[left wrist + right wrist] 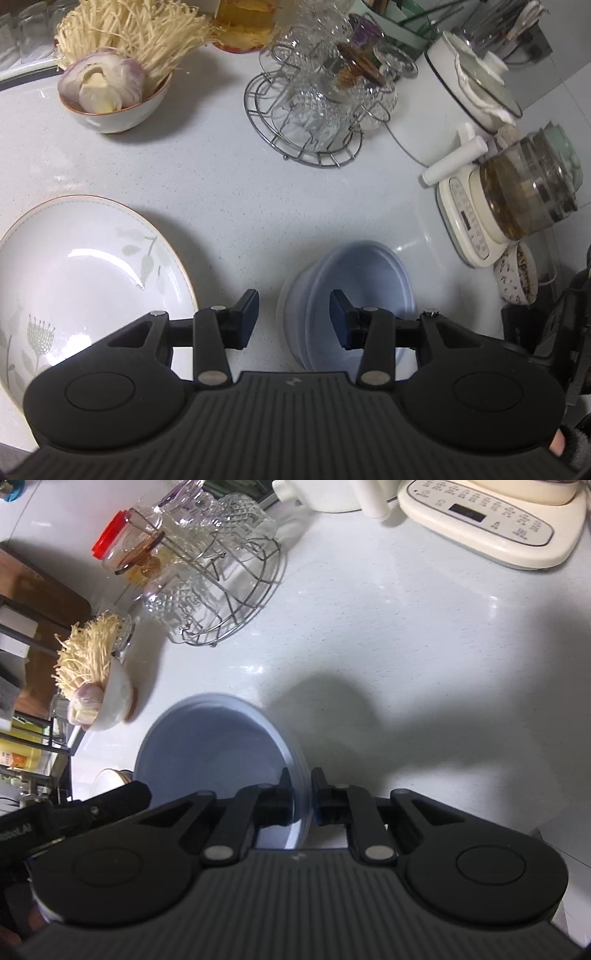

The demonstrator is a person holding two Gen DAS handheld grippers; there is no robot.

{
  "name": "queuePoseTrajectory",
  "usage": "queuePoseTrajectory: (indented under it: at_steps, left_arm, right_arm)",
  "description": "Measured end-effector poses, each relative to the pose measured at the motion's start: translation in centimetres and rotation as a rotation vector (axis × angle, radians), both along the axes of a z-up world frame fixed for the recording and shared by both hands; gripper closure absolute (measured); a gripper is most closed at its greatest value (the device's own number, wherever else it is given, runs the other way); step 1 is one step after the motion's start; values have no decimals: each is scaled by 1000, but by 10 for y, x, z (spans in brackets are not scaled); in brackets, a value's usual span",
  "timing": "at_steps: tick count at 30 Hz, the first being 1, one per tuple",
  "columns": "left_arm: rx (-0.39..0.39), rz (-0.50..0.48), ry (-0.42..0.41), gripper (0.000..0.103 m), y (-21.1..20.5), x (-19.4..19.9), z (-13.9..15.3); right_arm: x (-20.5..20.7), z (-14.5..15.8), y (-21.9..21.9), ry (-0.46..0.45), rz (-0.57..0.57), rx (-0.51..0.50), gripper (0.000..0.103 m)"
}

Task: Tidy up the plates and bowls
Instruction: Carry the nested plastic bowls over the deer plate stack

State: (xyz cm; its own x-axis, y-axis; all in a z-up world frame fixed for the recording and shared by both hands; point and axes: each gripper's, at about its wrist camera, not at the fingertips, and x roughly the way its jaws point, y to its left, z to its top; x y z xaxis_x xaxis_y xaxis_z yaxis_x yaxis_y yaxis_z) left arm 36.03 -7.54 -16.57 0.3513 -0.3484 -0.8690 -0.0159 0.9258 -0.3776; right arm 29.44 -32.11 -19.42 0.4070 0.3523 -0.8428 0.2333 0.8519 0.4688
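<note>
Bowls (221, 746), pale blue, nested, in right claw (300, 794).

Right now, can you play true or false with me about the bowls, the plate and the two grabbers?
1. The right gripper pinches the rim of the blue bowl. True.
2. The left gripper is squeezing the blue bowl. False: its jaws are open, holding nothing.
3. The flowery plate has food on it. False: it is bare.
4. The white bowl holds pale mushrooms and a cut onion. True.
5. The wire rack holds coffee mugs. False: it holds clear glass cups.
</note>
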Motion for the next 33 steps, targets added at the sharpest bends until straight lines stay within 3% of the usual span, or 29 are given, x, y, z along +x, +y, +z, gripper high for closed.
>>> queuePoseTrajectory:
  at_steps: [9, 17, 22, 30, 33]
  left_arm:
    - [-3, -95, 41, 55, -32, 6, -19]
    - [-58, -136, 106, 56, -51, 5, -40]
    - [-29, -170, 120, 61, -63, 8, -47]
    - [2, -176, 120, 65, -68, 14, -53]
    - [0, -165, 124, 65, -66, 19, -53]
  right_arm:
    - [-15, 4, -18, 3, -45, -20, 91]
    - [-28, 6, -36, 6, -99, -18, 91]
    - [-31, 5, -47, 3, -136, -40, 90]
    - [-23, -1, -49, -11, -104, -22, 87]
    - [-16, -5, -55, -3, -119, 18, 79]
